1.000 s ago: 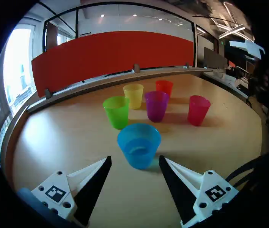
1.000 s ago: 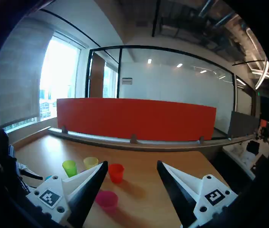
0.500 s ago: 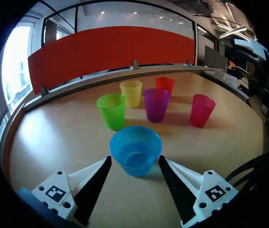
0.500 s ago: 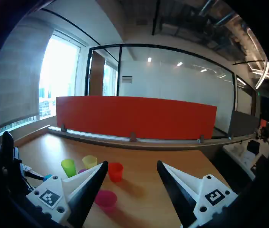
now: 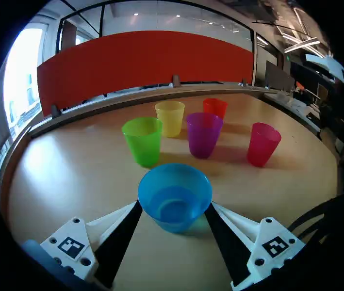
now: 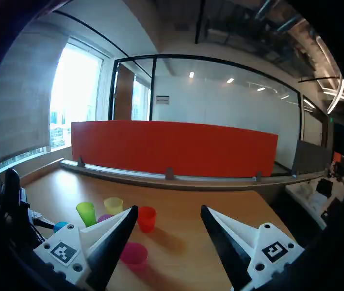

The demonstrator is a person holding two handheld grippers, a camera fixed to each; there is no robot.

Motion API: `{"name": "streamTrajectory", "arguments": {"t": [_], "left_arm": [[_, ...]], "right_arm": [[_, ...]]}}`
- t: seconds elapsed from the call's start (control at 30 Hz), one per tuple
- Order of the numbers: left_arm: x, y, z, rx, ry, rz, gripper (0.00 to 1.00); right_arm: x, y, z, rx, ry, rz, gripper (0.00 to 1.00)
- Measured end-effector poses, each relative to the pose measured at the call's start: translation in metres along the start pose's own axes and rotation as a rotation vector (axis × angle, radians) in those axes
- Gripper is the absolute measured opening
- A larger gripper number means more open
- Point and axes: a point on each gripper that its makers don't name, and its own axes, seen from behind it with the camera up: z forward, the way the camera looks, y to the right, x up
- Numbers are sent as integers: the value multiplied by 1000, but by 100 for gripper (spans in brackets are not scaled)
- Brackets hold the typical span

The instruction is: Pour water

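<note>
Standing on the pale wooden table [image 5: 74, 165], the translucent blue plastic cup [image 5: 174, 194], apparently part-filled, is bracketed by the spread left gripper [image 5: 172, 204]; squeezed off-centre, it could be tipped and its contents spilled. The right gripper [image 6: 168, 207] is held spread, empty.

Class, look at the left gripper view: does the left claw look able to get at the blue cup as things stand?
Probably yes. The left claw is open with the blue cup sitting between its fingers, and nothing stands between them; the green cup is farther back.
</note>
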Motion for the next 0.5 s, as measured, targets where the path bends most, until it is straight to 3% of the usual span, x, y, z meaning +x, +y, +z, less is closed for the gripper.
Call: {"name": "streamTrajectory", "arguments": {"t": [0.5], "left_arm": [[3,-2,5,9,2,-13,93]], "right_arm": [[-2,3,5,1,-7,3,100]]}}
